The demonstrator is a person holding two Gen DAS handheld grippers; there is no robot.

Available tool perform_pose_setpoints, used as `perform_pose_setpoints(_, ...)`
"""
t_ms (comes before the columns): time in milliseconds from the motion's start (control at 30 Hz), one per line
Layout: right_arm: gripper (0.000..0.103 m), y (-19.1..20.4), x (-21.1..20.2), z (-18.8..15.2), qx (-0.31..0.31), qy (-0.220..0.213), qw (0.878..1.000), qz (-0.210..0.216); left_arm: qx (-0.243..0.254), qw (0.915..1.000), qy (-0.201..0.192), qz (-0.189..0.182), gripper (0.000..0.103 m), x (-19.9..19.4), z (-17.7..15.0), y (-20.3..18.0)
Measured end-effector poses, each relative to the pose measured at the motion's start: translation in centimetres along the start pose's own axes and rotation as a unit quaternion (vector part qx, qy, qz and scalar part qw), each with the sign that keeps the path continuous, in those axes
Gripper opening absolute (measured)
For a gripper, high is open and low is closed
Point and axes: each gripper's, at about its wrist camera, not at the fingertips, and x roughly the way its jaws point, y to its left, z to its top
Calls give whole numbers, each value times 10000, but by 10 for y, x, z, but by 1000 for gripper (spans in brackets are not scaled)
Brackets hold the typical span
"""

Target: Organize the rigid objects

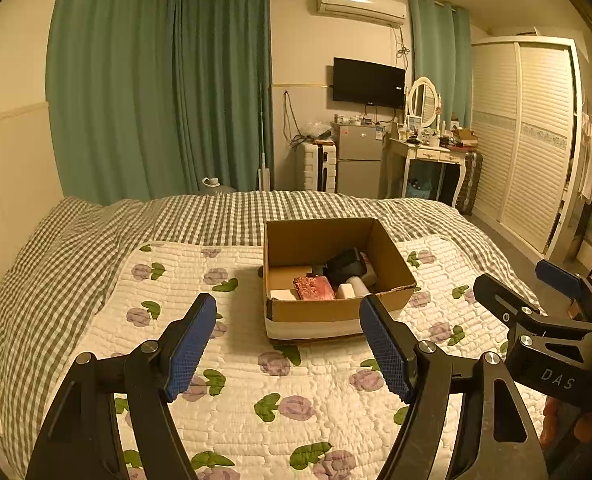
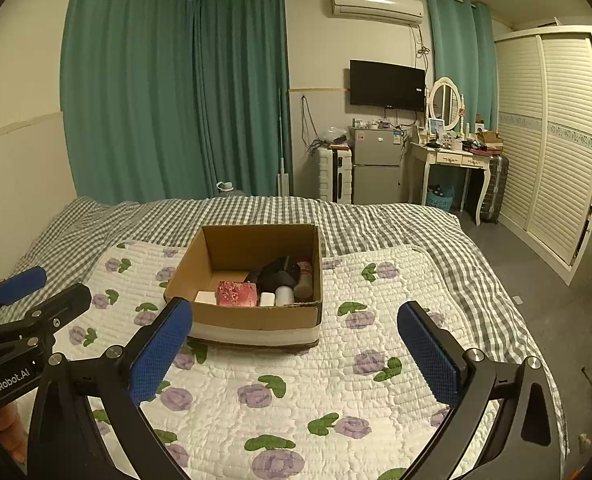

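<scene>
An open cardboard box [image 1: 316, 312] [image 2: 256, 318] stands on the flowered quilt [image 1: 256, 380] [image 2: 296, 392]. It holds a red patterned box [image 1: 314, 289] [image 2: 237, 294], a black object [image 1: 346, 266] [image 2: 280, 272], white blocks [image 1: 283, 294] [image 2: 206, 297], a white cylinder [image 2: 285, 295] and a bottle [image 2: 304, 280]. My left gripper [image 1: 290, 344] is open and empty, above the quilt just short of the box. My right gripper [image 2: 296, 348] is open and empty, also short of the box. The right gripper also shows at the right of the left wrist view [image 1: 536, 292].
The bed has a grey checked cover [image 1: 216, 212] [image 2: 376, 216]. Beyond it are green curtains [image 1: 156, 88], a small fridge [image 2: 376, 168], a white suitcase [image 2: 334, 174], a dressing table [image 2: 452, 160] and a wardrobe [image 2: 548, 140]. Bare floor [image 2: 536, 280] lies to the right.
</scene>
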Motion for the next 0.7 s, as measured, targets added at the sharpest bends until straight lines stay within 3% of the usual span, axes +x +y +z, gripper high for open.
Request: perform_pose_setpoints(700,103,2,3,-4,-35,69,10000,5,-1,10000,46,-41,77,0,-1,2)
